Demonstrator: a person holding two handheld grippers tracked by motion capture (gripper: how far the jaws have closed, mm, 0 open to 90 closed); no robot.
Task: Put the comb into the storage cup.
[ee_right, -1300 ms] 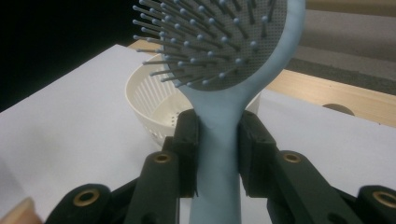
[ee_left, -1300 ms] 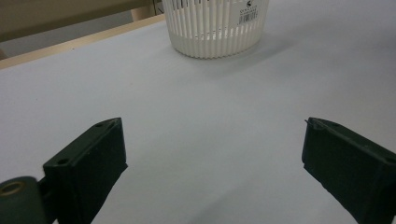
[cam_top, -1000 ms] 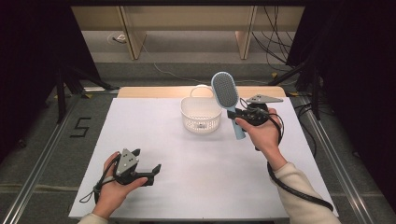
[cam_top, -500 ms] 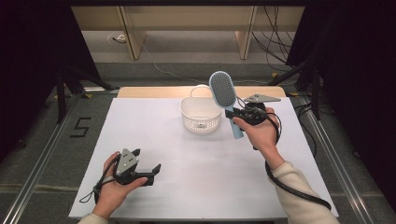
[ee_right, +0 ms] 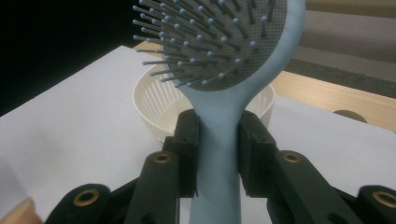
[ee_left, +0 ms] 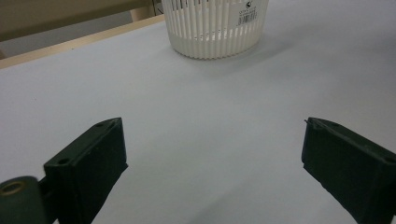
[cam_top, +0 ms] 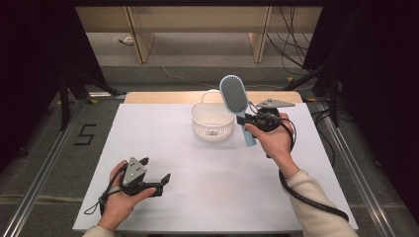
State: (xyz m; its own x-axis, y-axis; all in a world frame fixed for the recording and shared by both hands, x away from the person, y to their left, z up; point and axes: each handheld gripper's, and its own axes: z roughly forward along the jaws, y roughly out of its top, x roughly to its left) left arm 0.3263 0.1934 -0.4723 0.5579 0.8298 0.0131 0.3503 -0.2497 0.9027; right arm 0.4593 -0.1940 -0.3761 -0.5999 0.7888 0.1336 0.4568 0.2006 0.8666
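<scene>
Now the right gripper (cam_top: 253, 121), clamped on the blue hairbrush (cam_top: 234, 95) handle, holds it upright just right of the white basket (cam_top: 212, 129), while the open left gripper (cam_top: 160, 181) rests well apart on the surface (cam_top: 207, 182).

high view: overhead, far | gripper views: close, low | shared: basket (cam_top: 212, 121)

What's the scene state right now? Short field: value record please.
held item: blue hairbrush, head up, bristles toward the camera in the high view
right gripper: shut on the brush handle
left gripper: open, nothing between the jaws, low at the table's near left
basket: white, slatted, upright, beside the brush
table: white top
</scene>
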